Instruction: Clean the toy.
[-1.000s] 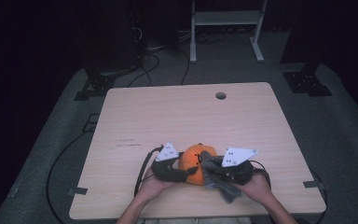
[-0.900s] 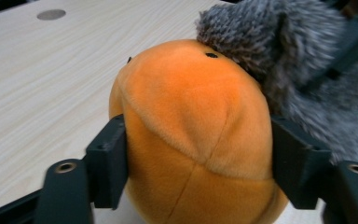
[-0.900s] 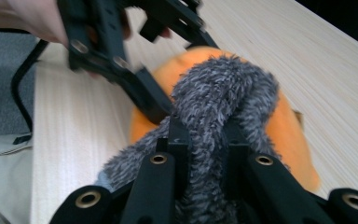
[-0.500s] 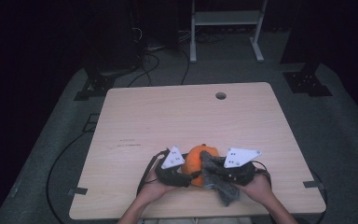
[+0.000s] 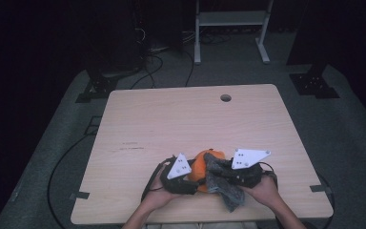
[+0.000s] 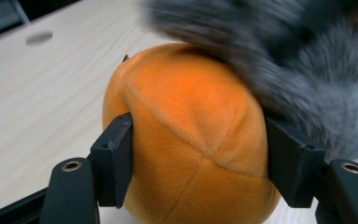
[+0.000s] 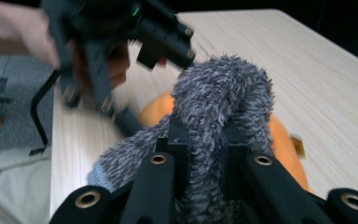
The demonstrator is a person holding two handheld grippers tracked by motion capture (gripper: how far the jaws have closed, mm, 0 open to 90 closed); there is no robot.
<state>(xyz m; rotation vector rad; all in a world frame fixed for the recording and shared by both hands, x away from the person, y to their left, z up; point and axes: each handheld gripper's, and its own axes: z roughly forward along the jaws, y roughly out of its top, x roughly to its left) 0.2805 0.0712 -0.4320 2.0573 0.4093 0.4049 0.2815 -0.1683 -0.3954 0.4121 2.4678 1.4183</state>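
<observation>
Since the earlier frames: left claw (image 5: 190, 175) shifted slightly rightward, closer against the orange plush ball (image 5: 201, 164); right claw (image 5: 219, 174) and grey fuzzy cloth (image 5: 221, 183) much as before.

Orange plush ball (image 6: 191, 135): seated on the pale wooden surface (image 5: 181, 124) near the front edge, between both claws. Clamped by the left claw (image 6: 196, 154), one black jaw pressed to each flank, seams of the ball facing the camera.

Grey fuzzy cloth (image 7: 223, 107): pinched in the right claw (image 7: 200, 154), jaws nearly together with the fabric bunched between them and rising above them. Draped over the upper side of the ball, touching it; loose end trailing down toward the front edge of the surface in the high view.

Left hand (image 5: 159, 191) and right hand (image 5: 262, 191): entering from the bottom edge, each wrapped around its gripper. Grey three-cornered plates visible atop both grippers.

Round hole (image 5: 226, 98): near the far edge of the surface, well apart from the ball.
</observation>
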